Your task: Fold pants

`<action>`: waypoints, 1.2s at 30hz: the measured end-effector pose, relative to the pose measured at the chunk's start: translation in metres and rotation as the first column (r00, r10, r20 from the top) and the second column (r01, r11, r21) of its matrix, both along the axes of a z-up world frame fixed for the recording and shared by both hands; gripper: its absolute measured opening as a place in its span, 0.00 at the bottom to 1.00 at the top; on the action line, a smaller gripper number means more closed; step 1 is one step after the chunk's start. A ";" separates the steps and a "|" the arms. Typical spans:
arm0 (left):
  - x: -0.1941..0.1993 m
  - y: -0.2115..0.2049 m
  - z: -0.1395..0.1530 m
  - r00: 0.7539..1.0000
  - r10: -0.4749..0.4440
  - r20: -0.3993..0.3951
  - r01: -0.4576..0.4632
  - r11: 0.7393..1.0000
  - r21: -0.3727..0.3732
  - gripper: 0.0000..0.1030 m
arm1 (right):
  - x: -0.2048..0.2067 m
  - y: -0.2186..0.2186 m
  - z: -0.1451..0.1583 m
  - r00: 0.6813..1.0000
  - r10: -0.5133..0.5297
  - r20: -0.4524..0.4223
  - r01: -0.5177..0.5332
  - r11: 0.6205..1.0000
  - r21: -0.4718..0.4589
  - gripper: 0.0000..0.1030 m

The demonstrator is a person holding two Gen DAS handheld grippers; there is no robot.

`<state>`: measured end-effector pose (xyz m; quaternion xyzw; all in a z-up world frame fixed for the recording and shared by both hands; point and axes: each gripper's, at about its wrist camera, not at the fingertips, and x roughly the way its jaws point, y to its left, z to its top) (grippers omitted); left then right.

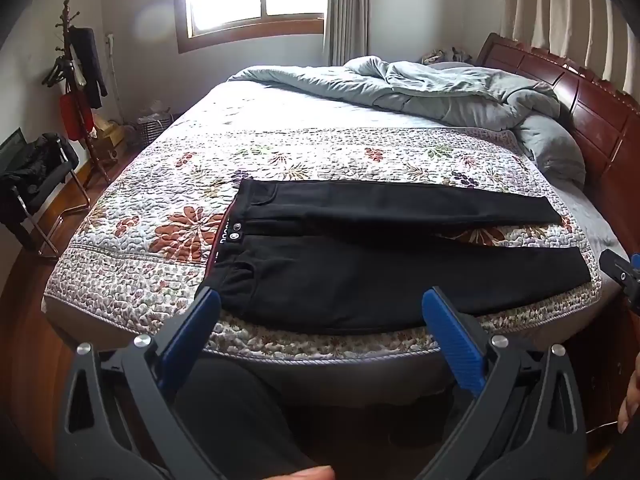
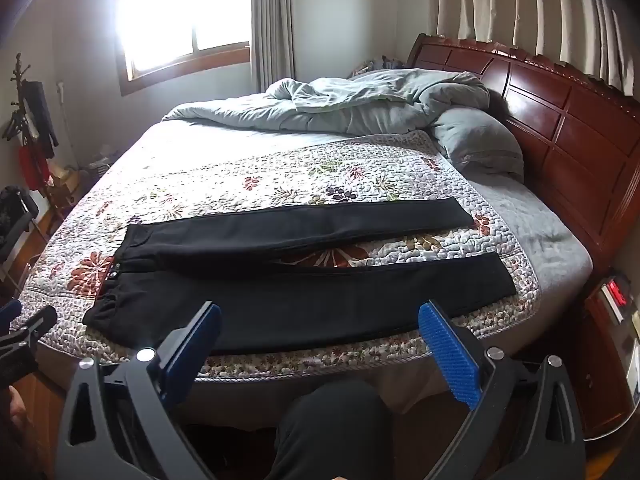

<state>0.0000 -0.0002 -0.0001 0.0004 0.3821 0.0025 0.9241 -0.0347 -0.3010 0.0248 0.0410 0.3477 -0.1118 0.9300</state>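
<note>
Jaws stand wide apart on both the left gripper and the right gripper, with nothing between them; each hangs short of the bed's near edge, tilted down toward it. The pants lie flat on the quilt along that near edge (waistband to the left, two legs running right, slightly spread). A grey duvet is bunched at the quilt's far side, by the headboard.
</note>
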 end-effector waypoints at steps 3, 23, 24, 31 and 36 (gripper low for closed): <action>0.001 0.000 -0.001 1.000 -0.001 -0.004 0.001 1.000 -0.004 0.98 | 0.001 0.000 0.000 1.000 0.002 -0.005 -0.002 1.000 0.012 0.96; 0.000 -0.001 0.005 1.000 0.003 0.009 -0.003 1.000 0.003 0.98 | 0.001 -0.003 -0.005 1.000 -0.001 -0.003 0.001 1.000 0.013 0.96; 0.000 -0.002 0.005 1.000 0.002 0.010 -0.002 1.000 0.003 0.98 | 0.001 -0.003 -0.002 1.000 0.000 -0.003 0.001 1.000 0.013 0.96; 0.000 -0.001 0.003 1.000 0.004 0.007 -0.004 1.000 0.004 0.98 | 0.000 -0.004 -0.004 1.000 -0.001 -0.006 0.001 1.000 0.014 0.96; -0.001 0.000 0.002 1.000 0.003 0.007 -0.003 1.000 0.002 0.98 | 0.000 -0.005 -0.005 1.000 -0.003 -0.007 0.003 1.000 0.016 0.96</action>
